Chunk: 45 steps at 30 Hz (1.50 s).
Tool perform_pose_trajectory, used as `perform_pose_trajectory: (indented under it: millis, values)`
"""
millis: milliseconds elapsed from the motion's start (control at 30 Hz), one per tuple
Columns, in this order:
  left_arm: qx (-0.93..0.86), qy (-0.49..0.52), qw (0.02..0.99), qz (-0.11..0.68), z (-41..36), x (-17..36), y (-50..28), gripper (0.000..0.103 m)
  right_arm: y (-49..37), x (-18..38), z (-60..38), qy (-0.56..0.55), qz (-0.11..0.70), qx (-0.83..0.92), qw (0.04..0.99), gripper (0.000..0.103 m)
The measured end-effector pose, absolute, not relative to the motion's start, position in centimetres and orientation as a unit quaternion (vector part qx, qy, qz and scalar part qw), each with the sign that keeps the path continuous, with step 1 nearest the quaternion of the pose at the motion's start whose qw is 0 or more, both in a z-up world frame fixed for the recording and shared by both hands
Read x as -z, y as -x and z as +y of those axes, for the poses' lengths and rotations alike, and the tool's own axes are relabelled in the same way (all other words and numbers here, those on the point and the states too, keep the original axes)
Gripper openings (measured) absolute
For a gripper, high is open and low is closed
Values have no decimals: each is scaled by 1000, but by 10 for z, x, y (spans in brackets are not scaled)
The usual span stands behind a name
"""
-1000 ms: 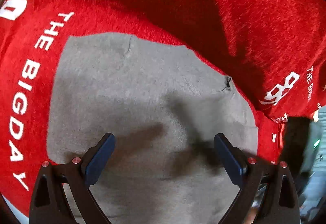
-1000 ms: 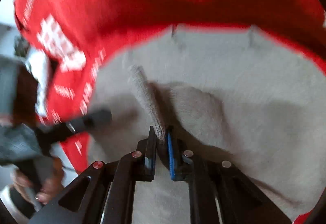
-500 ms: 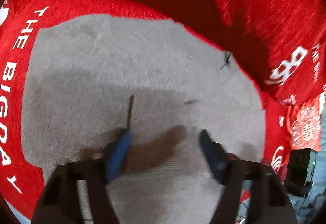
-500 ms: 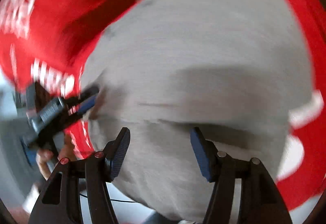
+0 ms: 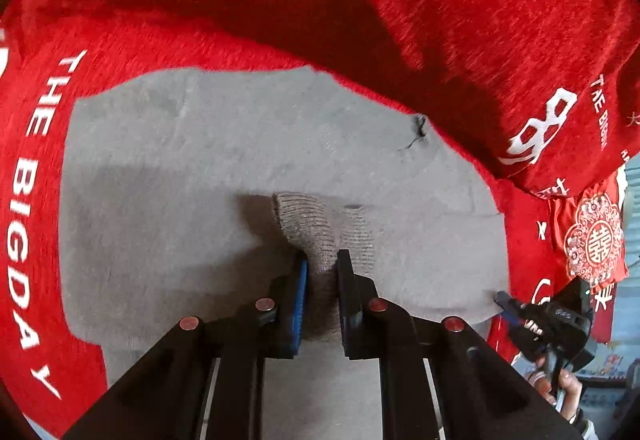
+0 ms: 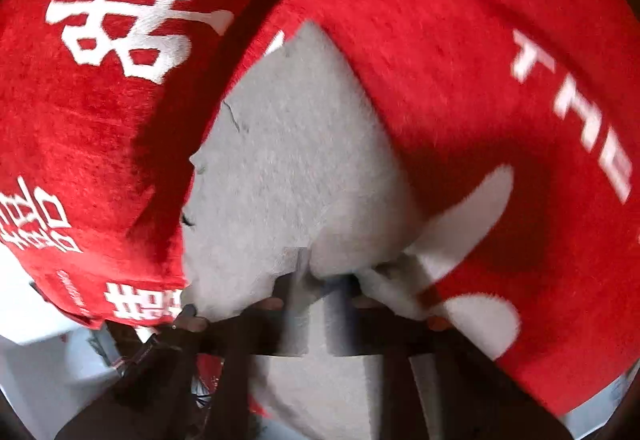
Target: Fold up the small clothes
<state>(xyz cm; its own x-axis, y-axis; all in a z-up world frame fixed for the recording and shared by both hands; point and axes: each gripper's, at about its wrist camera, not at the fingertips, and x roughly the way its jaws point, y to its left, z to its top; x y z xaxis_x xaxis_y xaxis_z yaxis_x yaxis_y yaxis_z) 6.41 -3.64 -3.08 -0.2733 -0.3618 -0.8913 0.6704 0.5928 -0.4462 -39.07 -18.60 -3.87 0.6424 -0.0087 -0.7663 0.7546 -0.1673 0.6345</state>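
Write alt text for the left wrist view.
The left claw is closing on a bunched ribbed fold of a grey knitted garment, which lies on a red plush cloth with white lettering. The right claw shows at lower right.

One grey garment, one red cloth, two grippers

A single grey knitted garment (image 5: 240,160) lies on one red printed cloth (image 5: 400,0); two grippers are about, the left gripper (image 5: 322,276) and the right gripper (image 5: 508,306) (one hand (image 5: 568,392) shows behind it), plus one small dark thread (image 5: 418,128) on the knit.
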Motion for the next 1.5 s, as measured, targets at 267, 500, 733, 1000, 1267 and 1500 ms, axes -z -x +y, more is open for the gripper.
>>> perform_pose_trajectory:
  millis: [267,500,733,1000,1267,1500]
  values:
    - [408,-161,599,670,-23,47,-53,16,415,54,-194,-691,294,315,581,6]
    - [373,-206,639,641,-4,26,-69,16,406,24,-175,-612,390,330,603,26]
    - [397,-214,643,619,-19,10,-56,16,418,-6,-199,-550,371,381,644,57]
    - [398,-222,624,636,-43,31,-31,16,395,46,-252,-614,354,343,616,45]
    - [390,-239,622,636,-46,43,-24,16,371,24,-256,-488,436,365,663,8]
    - [388,-254,630,622,-44,37,-26,16,386,22,-247,-512,426,404,628,11]
